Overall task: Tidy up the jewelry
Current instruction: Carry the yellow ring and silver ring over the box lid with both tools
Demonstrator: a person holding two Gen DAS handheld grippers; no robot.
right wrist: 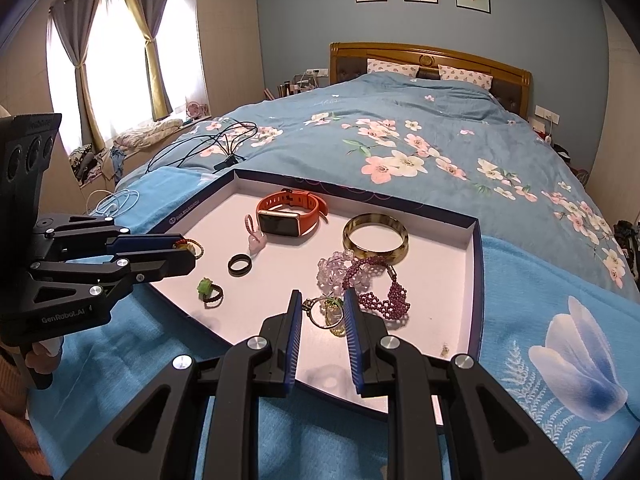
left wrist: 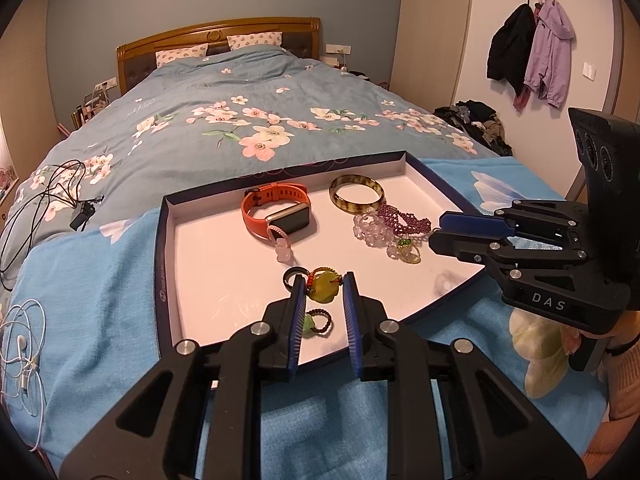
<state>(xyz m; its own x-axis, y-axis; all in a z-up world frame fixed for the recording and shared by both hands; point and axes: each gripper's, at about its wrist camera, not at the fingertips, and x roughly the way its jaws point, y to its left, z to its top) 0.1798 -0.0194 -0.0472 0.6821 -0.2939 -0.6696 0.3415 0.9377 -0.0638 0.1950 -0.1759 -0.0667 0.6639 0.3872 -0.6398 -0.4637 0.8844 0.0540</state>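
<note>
A shallow white tray lies on a blue blanket on the bed. In it are an orange watch, a horn-coloured bangle, purple and clear bead bracelets, a black ring, a green-stone ring and a pink charm. My left gripper hovers over the tray's near left. Its jaws stand narrowly open, and a yellow-green pendant shows through the gap. My right gripper hovers narrowly open over thin gold rings.
Black cables and white earphones lie on the bed left of the tray. A small gold piece sits in the tray's near right corner. A person's hand holds the right gripper. The floral duvet stretches beyond.
</note>
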